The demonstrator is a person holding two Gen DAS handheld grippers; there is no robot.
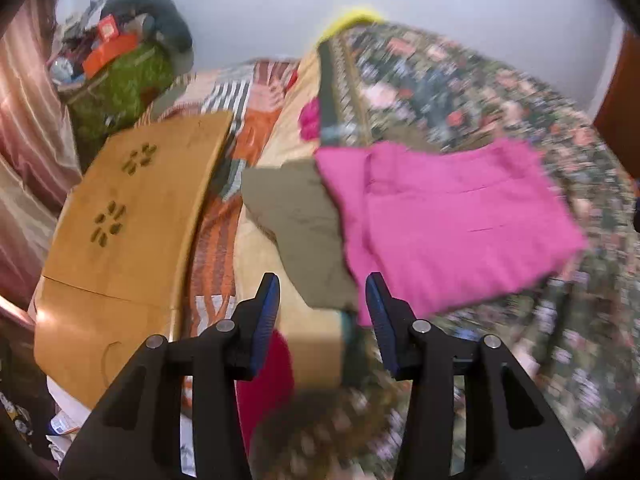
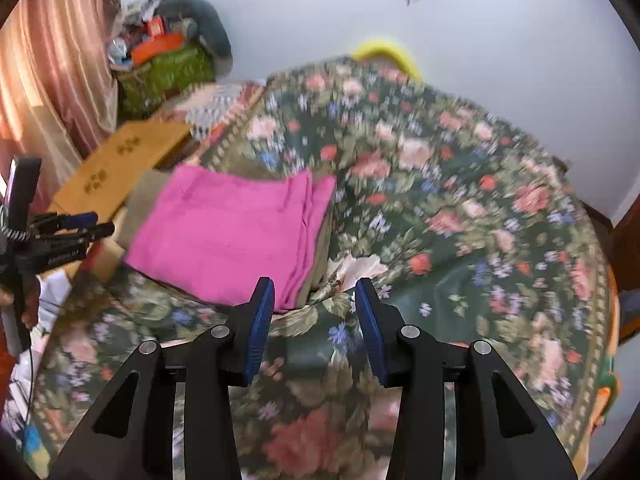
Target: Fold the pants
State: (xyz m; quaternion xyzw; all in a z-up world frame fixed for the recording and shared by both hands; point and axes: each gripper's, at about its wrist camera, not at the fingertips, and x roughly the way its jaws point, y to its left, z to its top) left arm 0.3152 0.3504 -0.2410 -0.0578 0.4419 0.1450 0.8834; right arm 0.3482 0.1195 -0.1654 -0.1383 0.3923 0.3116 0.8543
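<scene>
The pink pants lie folded in a flat rectangle on an olive-brown folded cloth on the floral bed cover. My left gripper is open and empty, just short of the stack's near left corner. In the right wrist view the pink pants lie ahead and to the left, and my right gripper is open and empty by their near right corner. The left gripper also shows at that view's left edge.
A wooden lap table lies left of the stack on an orange striped cloth. A green basket of clutter stands by the wall and pink curtain. A yellow item sits at the bed's far edge.
</scene>
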